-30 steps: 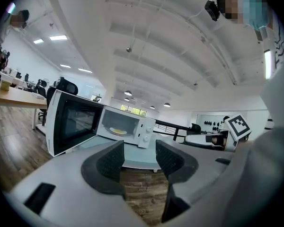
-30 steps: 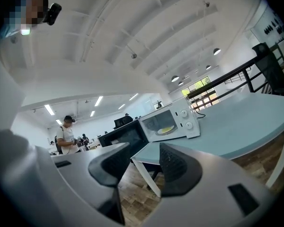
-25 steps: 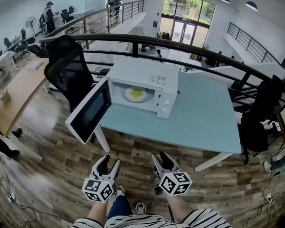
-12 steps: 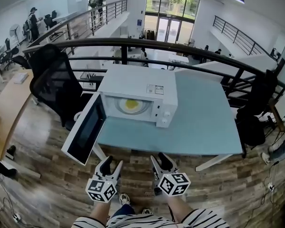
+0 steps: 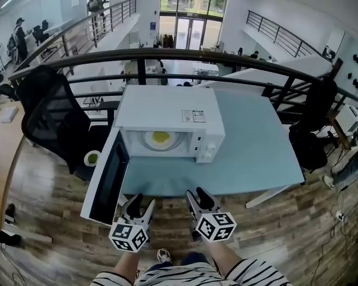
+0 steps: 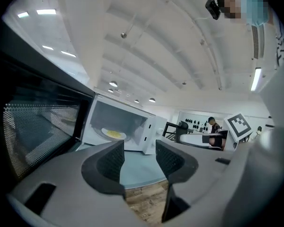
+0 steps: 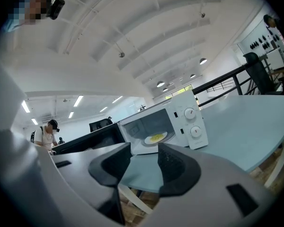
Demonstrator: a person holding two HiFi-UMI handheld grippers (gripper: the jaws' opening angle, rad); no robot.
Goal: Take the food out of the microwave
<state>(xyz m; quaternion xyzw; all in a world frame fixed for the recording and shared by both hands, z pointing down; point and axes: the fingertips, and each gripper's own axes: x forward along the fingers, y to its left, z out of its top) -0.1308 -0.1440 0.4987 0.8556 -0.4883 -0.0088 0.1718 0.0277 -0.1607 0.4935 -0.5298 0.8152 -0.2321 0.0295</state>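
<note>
– While those two tongs hover short of the pale blue-green rectangular table (image 5: 256, 159), how do their jaws stand?

– Left gripper (image 5: 142, 202): jaws wide apart, nothing between them. Right gripper (image 5: 197, 194): the same, wide and empty.

– And the food?

– Straight ahead of both, well apart from them. A round white plate of yellow food (image 5: 160, 138) lies inside the boxy white microwave (image 5: 167, 109), which sits on that table. Its dark-windowed door (image 5: 107, 180) stands swung open, ahead and to the left of the left gripper. The table's near edge is just beyond the jaw tips. A black mesh office chair (image 5: 48, 118) stands further off to their left.
</note>
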